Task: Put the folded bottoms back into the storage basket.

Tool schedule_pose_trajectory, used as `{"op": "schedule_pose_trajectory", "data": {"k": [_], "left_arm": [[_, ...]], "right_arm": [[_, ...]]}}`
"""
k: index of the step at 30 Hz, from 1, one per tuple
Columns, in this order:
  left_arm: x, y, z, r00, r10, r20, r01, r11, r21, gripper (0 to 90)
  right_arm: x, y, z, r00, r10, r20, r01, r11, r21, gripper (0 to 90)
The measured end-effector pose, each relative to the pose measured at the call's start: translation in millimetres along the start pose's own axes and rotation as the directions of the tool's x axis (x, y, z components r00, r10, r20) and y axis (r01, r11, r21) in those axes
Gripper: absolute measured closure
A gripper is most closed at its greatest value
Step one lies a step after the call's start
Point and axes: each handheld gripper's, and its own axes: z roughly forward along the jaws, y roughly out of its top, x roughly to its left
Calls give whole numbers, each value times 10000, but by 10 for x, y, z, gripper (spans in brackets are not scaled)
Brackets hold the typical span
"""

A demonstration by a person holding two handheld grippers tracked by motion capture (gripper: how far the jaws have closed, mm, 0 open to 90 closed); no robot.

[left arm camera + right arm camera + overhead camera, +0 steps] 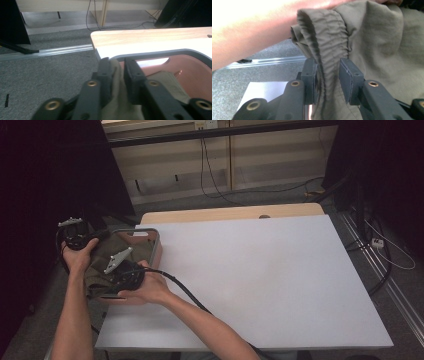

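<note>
Left hand-held gripper [117, 72] and right hand-held gripper [328, 75] both standing slightly spread, olive garment [372, 37] hanging loosely between each one's jaws, over the basket [156, 240] at the tabletop [260, 270] edge.

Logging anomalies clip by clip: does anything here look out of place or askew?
Yes: the olive garment spills out of the pink bin, which overhangs the table's left edge, its elastic hem bunched between the right gripper's jaws.
</note>
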Motion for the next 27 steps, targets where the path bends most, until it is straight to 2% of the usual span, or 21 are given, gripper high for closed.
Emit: {"op": "schedule_pose_trajectory", "data": {"k": [2,3,4,8,10,12,15,17,24,27], "left_arm": [[13,-8,-38,9999,-31,133,31,10000,16,721],[22,-15,-64,10000,-95,32,95,9999,-92,706],[35,-23,-99,9998,-173,-46,172,9997,-171,684],[95,-56,-220,9996,-266,76,269,9987,-430,659],[135,-82,-290,9991,-394,171,401,9981,-468,686],[185,-141,-342,9969,-684,389,696,9971,-299,742],[206,-208,-306,9936,-889,703,883,9960,119,792],[195,-228,-278,9927,-868,837,865,9962,65,858],[133,-114,-153,9973,-546,501,539,9984,151,889],[98,-98,-82,9972,-481,577,477,9988,87,889]], "right_arm": [[-2,7,4,10000,-22,29,22,10000,70,743],[-3,6,12,10000,-71,19,71,9998,170,769],[1,4,23,9999,-87,59,85,9996,288,782],[2,-1,56,9998,-96,153,91,9995,316,822],[0,2,55,9997,-94,239,83,9990,438,859],[0,-2,57,9996,-140,251,128,9988,469,869],[1,-7,63,9995,-161,273,147,9985,520,870],[-1,-12,61,9996,-98,281,83,9984,553,870],[-39,-30,77,9987,-102,499,68,9976,684,871],[-66,-50,78,9984,-40,562,-7,9965,838,872]]}}
